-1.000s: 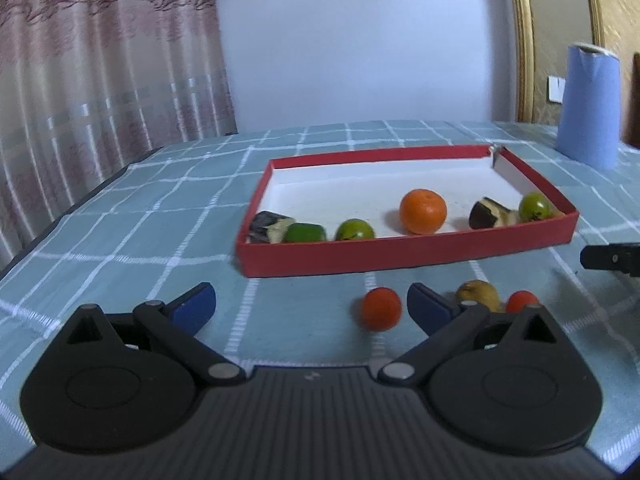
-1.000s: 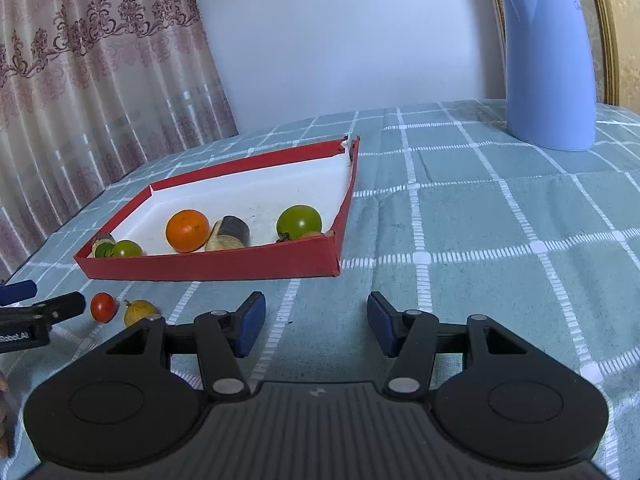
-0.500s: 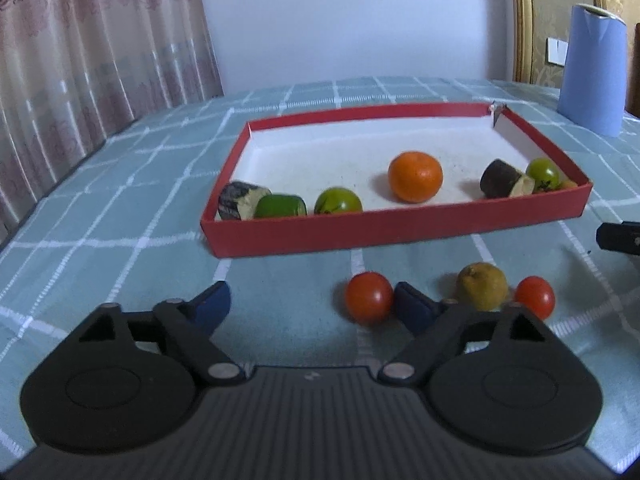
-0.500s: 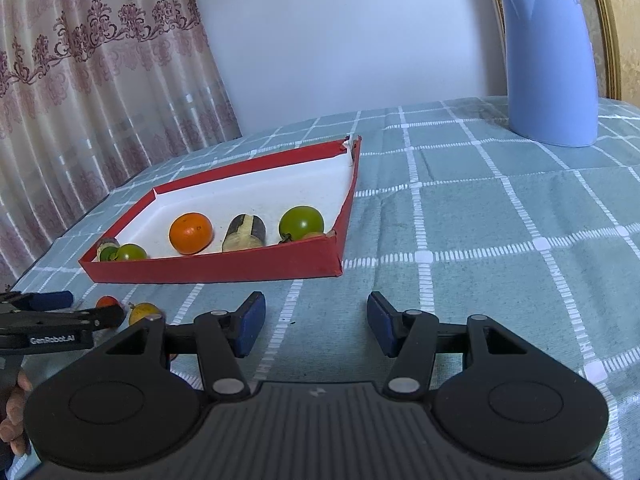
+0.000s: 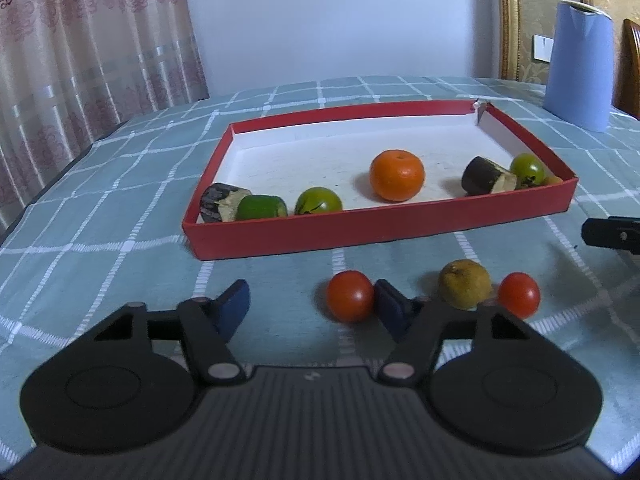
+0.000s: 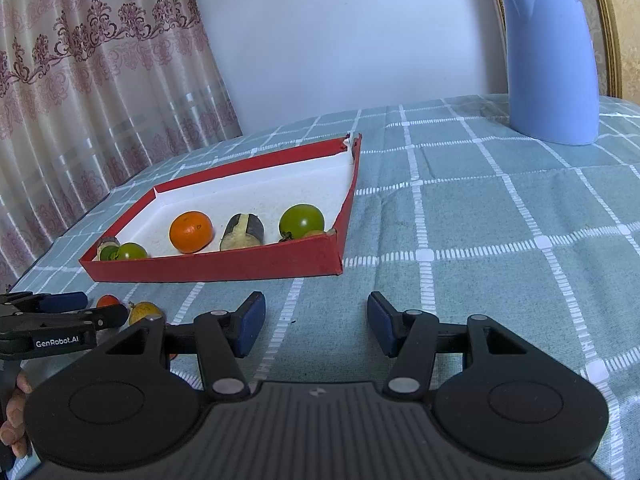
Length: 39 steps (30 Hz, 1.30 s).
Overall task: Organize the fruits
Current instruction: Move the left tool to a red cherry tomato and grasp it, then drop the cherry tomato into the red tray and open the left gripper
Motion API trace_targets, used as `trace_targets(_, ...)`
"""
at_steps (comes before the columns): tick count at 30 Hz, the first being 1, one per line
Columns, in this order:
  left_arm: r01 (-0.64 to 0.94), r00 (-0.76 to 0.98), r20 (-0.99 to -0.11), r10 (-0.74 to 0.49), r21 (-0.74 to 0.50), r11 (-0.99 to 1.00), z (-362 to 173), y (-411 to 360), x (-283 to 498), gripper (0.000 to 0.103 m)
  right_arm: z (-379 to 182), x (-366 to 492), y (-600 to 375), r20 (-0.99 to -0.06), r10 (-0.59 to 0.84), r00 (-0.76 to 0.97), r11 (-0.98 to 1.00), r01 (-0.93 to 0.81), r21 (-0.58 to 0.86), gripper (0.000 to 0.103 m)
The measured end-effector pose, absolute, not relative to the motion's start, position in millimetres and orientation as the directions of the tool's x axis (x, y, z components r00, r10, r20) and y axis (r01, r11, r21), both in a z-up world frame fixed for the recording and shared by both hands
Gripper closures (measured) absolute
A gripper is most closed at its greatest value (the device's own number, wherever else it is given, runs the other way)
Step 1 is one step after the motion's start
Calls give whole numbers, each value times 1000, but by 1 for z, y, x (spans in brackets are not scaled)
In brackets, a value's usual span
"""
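A red tray with a white floor holds an orange, green tomatoes, a green piece and two dark cut pieces. On the cloth in front of it lie a red tomato, a yellow-brown fruit and a second red tomato. My left gripper is open low over the cloth, and the first red tomato sits just inside its right finger. My right gripper is open and empty over bare cloth right of the tray. The left gripper shows there beside the loose fruits.
A tall blue jug stands at the back right of the checked teal tablecloth. A curtain hangs along the left side, where the table edge runs. A gold-framed chair back stands behind the jug.
My left gripper has moved forward, lower and to the right, so the red tomato now lies between its fingers. The right gripper has barely moved.
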<state>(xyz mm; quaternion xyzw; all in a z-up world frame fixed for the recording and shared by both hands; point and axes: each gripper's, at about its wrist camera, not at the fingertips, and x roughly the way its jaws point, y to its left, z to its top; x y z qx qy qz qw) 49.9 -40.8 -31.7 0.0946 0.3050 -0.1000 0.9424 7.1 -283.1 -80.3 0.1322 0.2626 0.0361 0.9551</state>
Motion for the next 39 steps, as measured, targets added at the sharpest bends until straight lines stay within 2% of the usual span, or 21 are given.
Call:
trace_targets(6, 260, 792, -593, -146, 112, 959, -31, -44, 49, 50, -81, 7, -283, -495, 142, 857, 962, -1, 274, 48)
trace_targets(10, 263, 792, -592, -148, 112, 958, -32, -45, 49, 53, -81, 7, -283, -495, 143, 857, 961, -1, 275, 48)
trace_targets(15, 277, 789, -592, -167, 100, 956, -32, -46, 47, 66, -82, 8, -283, -497, 144, 856, 961, -1, 276, 48)
trace_targets(19, 283, 788, -591, -173, 98, 954, -31, -48, 45, 71, -82, 8, -283, -497, 145, 855, 961, -1, 278, 48)
trace_targets(21, 285, 787, -591, -177, 93, 954, -31, -49, 45, 78, -82, 8, -283, -497, 145, 856, 960, -1, 278, 48)
trace_targets(30, 253, 801, -577, -158, 87, 964, -30, -44, 41, 79, -82, 8, -284, -497, 146, 855, 960, -1, 279, 48)
trace_targets(39, 215, 842, -524, -124, 116, 970, -15, -42, 29, 79, -82, 7, -284, -497, 147, 855, 960, -1, 281, 48)
